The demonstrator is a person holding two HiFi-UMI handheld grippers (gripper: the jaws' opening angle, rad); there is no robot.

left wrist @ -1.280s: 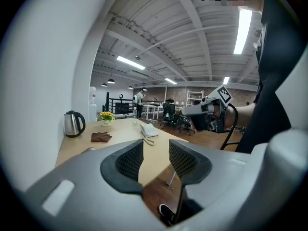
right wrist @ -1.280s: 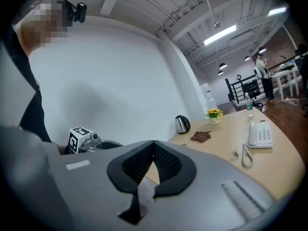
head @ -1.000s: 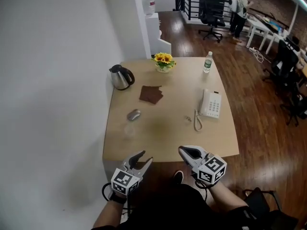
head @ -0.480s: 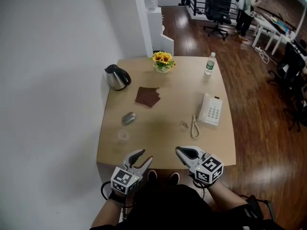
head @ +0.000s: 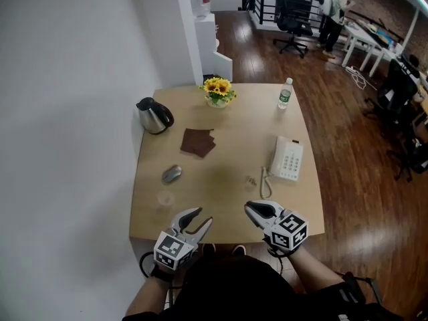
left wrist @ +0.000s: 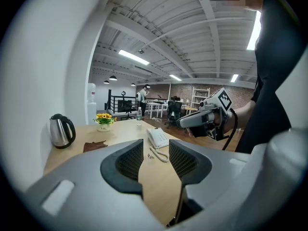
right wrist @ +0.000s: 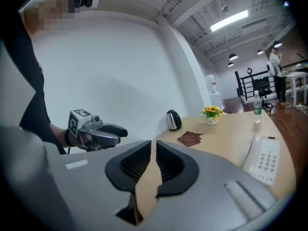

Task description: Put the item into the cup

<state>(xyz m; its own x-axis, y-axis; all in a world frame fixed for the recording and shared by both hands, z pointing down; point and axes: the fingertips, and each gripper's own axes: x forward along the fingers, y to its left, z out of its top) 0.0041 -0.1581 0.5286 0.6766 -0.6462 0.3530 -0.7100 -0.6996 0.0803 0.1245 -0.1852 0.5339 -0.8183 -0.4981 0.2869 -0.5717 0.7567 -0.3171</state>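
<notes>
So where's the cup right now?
In the head view the clear cup stands near the table's front left corner, just nearer than the grey mouse, ahead of the left gripper.

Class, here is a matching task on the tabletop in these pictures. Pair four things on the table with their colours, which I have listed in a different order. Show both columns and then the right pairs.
Things:
1. kettle
2. flowers
3. telephone
4. cloth

Colours:
A. white
B. brown
C. silver with a black handle
D. yellow

Pairs: 1-C, 2-D, 3-A, 4-B
</notes>
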